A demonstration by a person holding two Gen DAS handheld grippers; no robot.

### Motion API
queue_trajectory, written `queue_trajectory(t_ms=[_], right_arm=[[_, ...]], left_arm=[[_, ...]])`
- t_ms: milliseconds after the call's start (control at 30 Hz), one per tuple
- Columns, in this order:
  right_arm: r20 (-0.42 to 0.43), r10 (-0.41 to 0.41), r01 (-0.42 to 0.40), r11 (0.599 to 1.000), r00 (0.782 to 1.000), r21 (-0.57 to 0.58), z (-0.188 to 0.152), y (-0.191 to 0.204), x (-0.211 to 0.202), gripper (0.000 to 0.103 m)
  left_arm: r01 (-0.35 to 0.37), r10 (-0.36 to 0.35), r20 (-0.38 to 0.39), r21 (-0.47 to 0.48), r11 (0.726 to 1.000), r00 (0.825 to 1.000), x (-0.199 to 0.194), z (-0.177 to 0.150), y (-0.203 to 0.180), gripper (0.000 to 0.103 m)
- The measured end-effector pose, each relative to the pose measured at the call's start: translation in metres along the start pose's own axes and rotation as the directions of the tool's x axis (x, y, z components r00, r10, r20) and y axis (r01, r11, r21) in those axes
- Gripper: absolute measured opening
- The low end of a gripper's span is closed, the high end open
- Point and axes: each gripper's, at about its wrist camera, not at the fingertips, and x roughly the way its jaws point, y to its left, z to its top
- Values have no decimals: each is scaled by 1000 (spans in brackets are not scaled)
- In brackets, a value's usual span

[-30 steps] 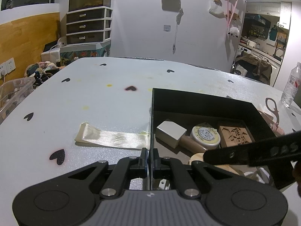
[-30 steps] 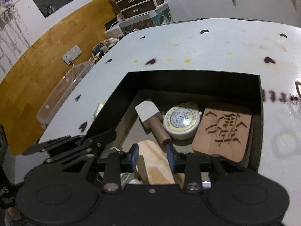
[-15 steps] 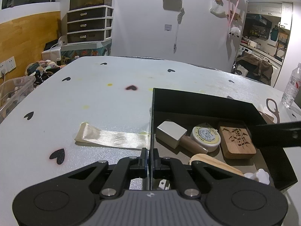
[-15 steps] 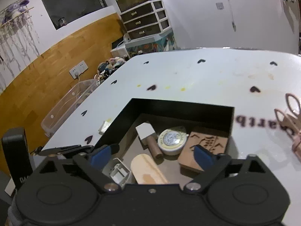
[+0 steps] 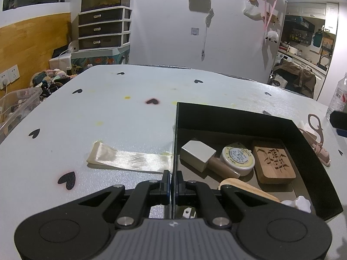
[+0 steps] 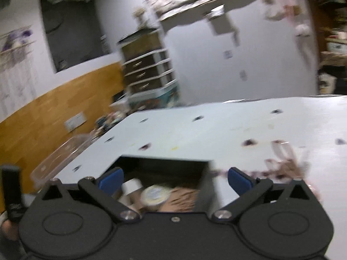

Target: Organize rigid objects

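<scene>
Left gripper (image 5: pixel 172 185) clamped on black box (image 5: pixel 238 117) wall.

My left gripper (image 5: pixel 172 184) pinches the near left wall of the black box (image 5: pixel 238 117), and just beyond and right of the jaws inside it I see a white block (image 5: pixel 197 155), round tin (image 5: pixel 237 157) and carved wooden plaque (image 5: pixel 273 162).

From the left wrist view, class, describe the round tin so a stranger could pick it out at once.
Find the black box on the white table. Inside, the round tin sits between a white-capped bottle and a carved wooden block. It alone is circular, cream-coloured, with a printed label on its lid.
</scene>
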Motion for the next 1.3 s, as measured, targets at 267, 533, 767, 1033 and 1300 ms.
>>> queue_trajectory(t_ms=[267,533,767,1033,1300], right_arm=[[-65,-346,348,937,936,27,-7,-56,14,102],[-170,-385,414,888,907,199,-25,-100,31,82],[-166,-380,410,882,910,231,-26,-99,55,79],[-142,-450,468,872,882,142,-20,-93,74,74],[-113,-458,468,879,882,90,-22,-95,72,51]], left_arm=[[-7,7,-1,2,1000,1000,0,1,-2,4],[-11,11,-4,1,1000,1000,0,1,-4,4],[-10,10,-4,1,1000,1000,0,1,-4,4],[-10,10,-9,-3,1000,1000,3,1,-3,4],[-10,10,-9,-4,1000,1000,3,1,-3,4]])
